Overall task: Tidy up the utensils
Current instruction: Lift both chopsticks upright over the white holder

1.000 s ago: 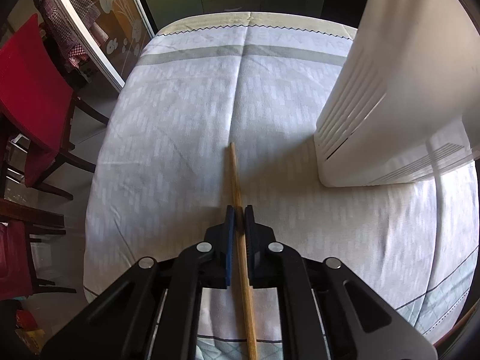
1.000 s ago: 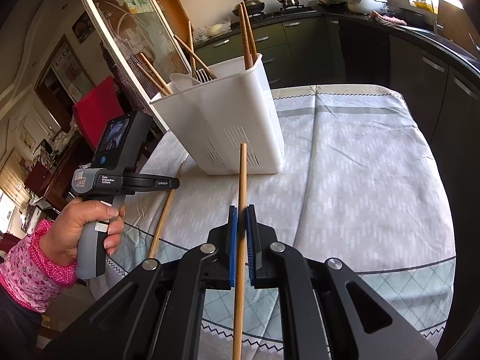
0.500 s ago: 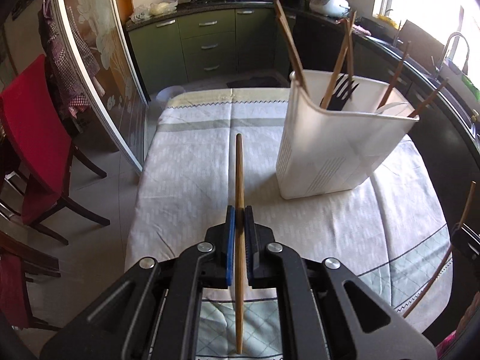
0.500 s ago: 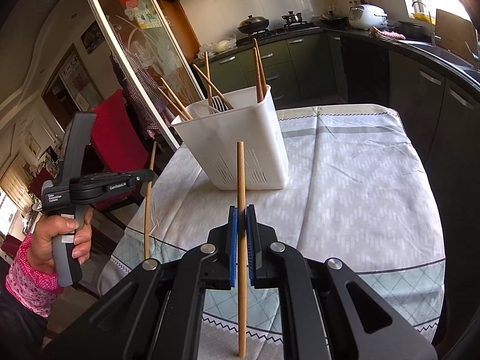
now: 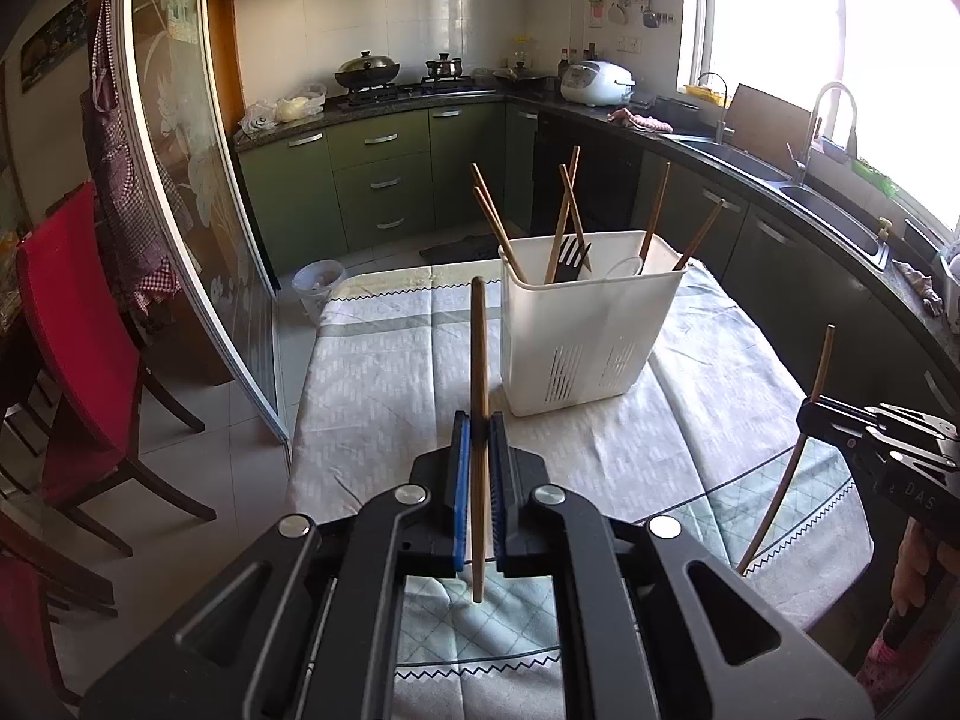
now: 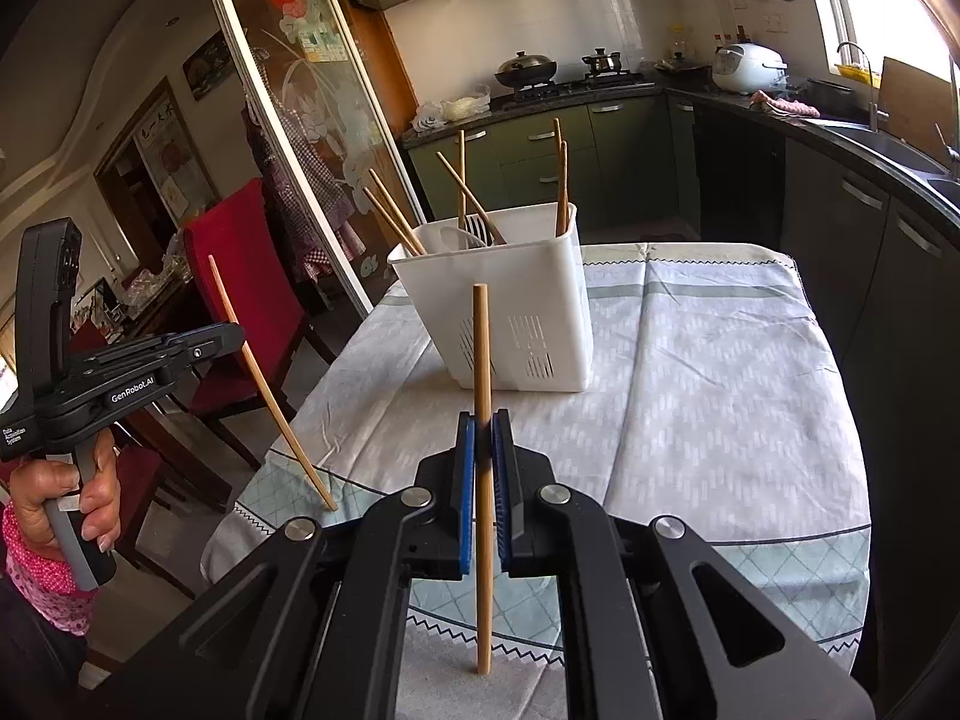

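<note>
Two chopsticks, one clamped upright in each gripper: left gripper, right gripper. White caddy at 1 o'clock of left fingers, nearer left.

Wooden chopstick, glossy white plastic holder, matt cloth tablecloth

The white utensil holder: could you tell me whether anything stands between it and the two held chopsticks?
Nothing visible does: only bare tablecloth lies between the white utensil holder and each chopstick.
</note>
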The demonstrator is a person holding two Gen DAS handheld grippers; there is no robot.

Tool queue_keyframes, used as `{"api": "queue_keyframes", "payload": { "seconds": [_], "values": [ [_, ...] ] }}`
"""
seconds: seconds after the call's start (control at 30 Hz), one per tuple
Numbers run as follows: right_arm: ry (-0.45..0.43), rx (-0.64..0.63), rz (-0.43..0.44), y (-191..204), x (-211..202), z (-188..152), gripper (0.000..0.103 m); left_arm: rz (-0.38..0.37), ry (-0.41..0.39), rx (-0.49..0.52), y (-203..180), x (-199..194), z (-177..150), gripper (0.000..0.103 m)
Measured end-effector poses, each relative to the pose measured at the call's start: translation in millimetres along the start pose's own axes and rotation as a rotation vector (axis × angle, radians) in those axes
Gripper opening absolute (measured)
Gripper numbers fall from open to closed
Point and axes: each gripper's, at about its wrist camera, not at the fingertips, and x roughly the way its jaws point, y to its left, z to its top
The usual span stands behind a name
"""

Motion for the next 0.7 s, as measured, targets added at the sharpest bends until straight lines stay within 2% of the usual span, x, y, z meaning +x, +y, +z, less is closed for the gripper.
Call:
{"api": "queue_keyframes", "payload": {
  "seconds": [0.43, 0.57, 0.7],
  "values": [
    [-0.031, -0.027, 0.0, 10.6, -10.0, 8.6, 0.007, -0.055, -0.024, 0.002, -5.1, -11.3, 16.3, 0.006],
    [-0.038, -0.021, -0.002, 9.1, -12.8, 9.8, 0.007, -0.093, -0.054, -0.001, -9.5, -22.7, 40.1, 0.006],
    [-0.042, -0.013, -0.004, 4.3, -13.8, 10.7, 0.007, -0.107, -0.144, -0.002, -14.7, -41.2, 79.3, 0.006]
  ]
}}
